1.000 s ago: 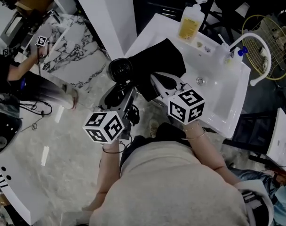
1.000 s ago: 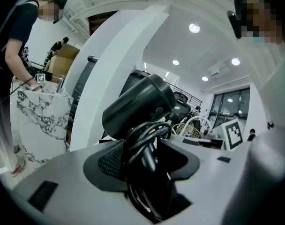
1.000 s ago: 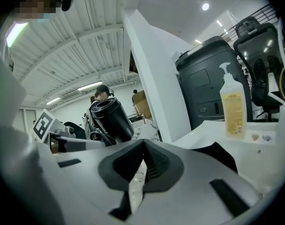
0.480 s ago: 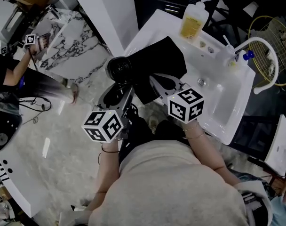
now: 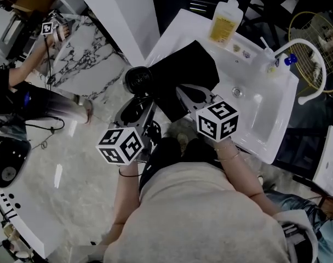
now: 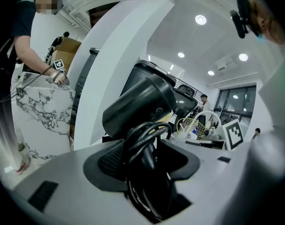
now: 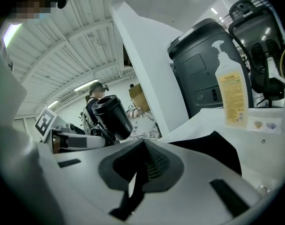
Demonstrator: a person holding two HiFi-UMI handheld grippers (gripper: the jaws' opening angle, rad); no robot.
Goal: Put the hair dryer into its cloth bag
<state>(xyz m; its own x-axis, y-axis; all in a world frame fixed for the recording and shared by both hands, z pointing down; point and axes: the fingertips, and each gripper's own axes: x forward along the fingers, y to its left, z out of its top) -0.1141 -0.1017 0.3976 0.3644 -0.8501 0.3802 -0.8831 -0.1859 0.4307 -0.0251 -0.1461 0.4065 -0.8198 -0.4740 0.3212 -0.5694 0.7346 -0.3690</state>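
Nearest you, your left gripper [image 6: 149, 153] clamps its wide-set jaws on the cord-wrapped handle of the hair dryer [image 5: 139, 80], barrel raised just left of the black cloth bag [image 5: 184, 70], whose near edge your right gripper [image 7: 140, 146] pinches with jaws pressed together, the bag draped over the rim of the white sink [image 5: 265, 126], soap bottle [image 5: 224, 24] beyond.

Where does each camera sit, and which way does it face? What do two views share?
Head view: on the person's head, facing steeply down at the sink, bag and dryer; torso, forearms, left tongs and right tongs show.
Left gripper view: on the left tongs, facing along them at the clamped dryer; its jaws show.
Right gripper view: on the right tongs, facing along them over the pinched bag toward a soap bottle; its jaws show.
Shared: both gripper views show the dryer.
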